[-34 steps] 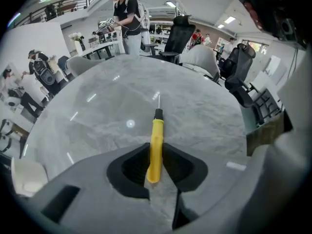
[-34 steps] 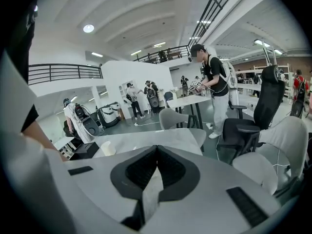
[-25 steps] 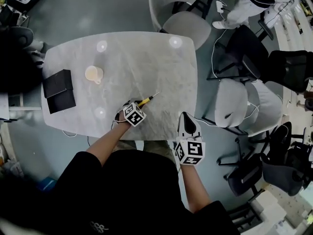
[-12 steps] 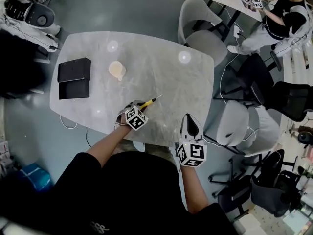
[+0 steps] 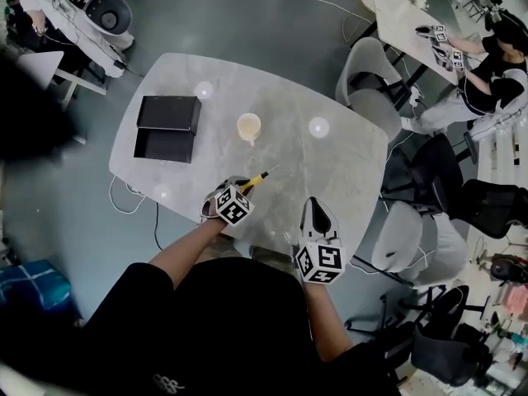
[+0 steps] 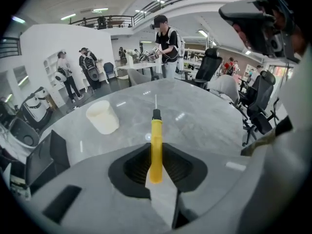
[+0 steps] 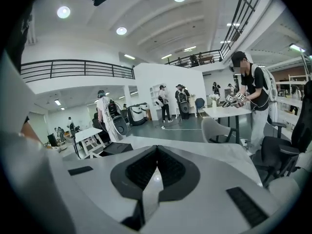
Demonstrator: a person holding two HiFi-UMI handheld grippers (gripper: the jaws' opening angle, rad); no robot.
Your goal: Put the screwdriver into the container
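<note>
**Screwdriver clamped in left jaws, clear of container**

Item: one screwdriver [image 6: 156, 150], yellow handle. It lay lengthwise between the jaws of the left gripper [image 5: 238, 189], its shaft pointing out past their tips over the table [image 5: 338, 167]. The jaws stood narrowly apart, pressed on the handle.

Item: one container [image 5: 248, 126], a cream cup, stood upright on the table ahead of the screwdriver's tip and well apart from it.

Item: two black boxes [image 5: 167, 129], side by side near the table's left end.

Item: right gripper [image 7: 155, 155], jaws together with nothing between them.
</note>
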